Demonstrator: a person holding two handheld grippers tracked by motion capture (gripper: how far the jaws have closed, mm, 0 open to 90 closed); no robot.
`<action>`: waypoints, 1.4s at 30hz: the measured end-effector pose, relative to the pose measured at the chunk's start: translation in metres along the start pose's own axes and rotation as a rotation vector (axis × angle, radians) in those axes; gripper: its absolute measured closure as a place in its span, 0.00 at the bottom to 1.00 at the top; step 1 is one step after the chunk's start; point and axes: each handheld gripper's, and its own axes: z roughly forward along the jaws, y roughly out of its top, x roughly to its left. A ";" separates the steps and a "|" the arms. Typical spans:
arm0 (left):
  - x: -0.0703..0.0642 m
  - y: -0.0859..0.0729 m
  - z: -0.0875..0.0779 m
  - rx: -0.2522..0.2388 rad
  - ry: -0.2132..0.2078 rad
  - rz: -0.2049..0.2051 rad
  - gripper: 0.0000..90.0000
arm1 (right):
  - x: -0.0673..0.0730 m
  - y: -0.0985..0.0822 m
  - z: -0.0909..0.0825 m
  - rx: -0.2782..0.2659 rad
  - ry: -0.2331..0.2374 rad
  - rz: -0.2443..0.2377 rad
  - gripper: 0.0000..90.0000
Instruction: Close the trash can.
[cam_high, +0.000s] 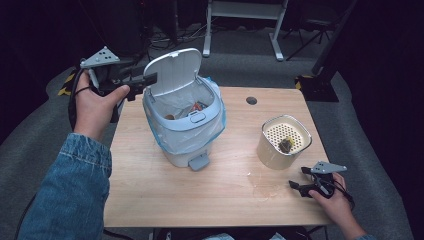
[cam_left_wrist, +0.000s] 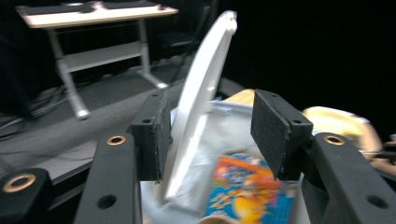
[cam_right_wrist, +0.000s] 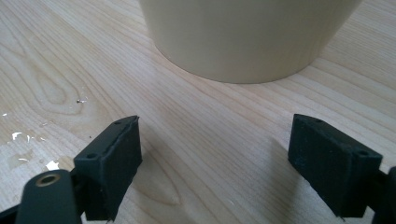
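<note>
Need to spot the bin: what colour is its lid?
White lid, raised; clearest in the high view.

Your left sleeve (cam_high: 75, 185) is blue denim. Both tongs, left (cam_high: 150, 79) and right (cam_high: 295, 184), are black, with grey three-cornered plates, brass-ringed screw holes, rough black pads (cam_left_wrist: 275, 130) and black cables.

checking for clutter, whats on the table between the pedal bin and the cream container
Bare wood. In the high view, nothing lies on the table between the pedal bin and the cream container; a few pale smears sit nearer the front edge.
</note>
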 end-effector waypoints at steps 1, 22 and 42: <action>-0.006 0.000 0.000 0.021 -0.005 0.010 0.53 | 0.000 0.000 0.000 0.000 0.000 0.001 0.19; -0.041 -0.021 0.046 0.200 -0.152 -0.019 0.57 | 0.000 0.000 0.000 -0.001 0.001 0.001 0.19; -0.043 -0.028 0.067 0.221 -0.069 0.093 0.57 | 0.000 0.000 0.000 0.000 0.001 0.000 0.19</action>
